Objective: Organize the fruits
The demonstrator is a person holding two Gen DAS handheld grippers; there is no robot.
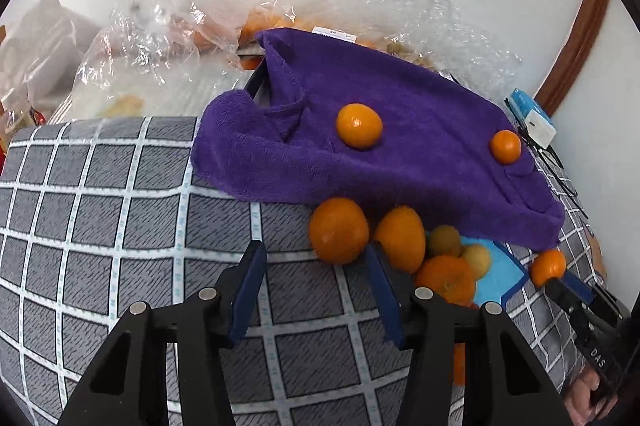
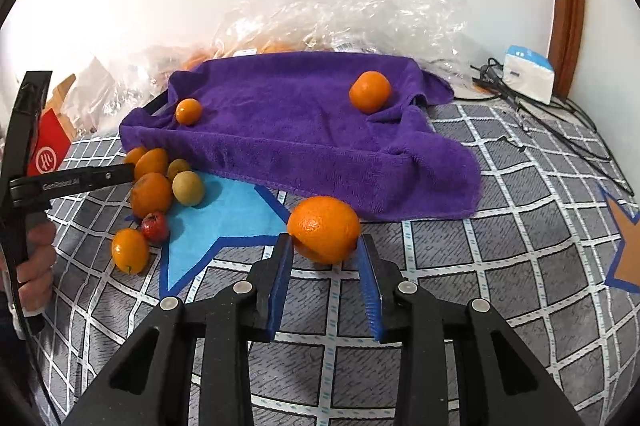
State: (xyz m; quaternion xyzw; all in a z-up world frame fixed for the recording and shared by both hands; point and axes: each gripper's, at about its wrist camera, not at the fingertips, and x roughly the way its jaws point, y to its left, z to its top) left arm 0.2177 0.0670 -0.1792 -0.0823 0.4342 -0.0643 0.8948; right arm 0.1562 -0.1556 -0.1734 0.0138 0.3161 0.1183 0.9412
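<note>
On left tool (image 2: 132,173): faint "GenRobot.AI" lettering

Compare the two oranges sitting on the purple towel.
The larger orange sits near the purple towel's far right corner; the smaller orange sits by the left edge. The larger looks matte and slightly flattened; the smaller is glossier and rounder. Both are orange, rest loose on the towel, and touch no hand-held gripper.

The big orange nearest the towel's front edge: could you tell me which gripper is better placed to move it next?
Right. The right gripper already has the big orange between its pads, while the left gripper has nothing between its fingers.
</note>
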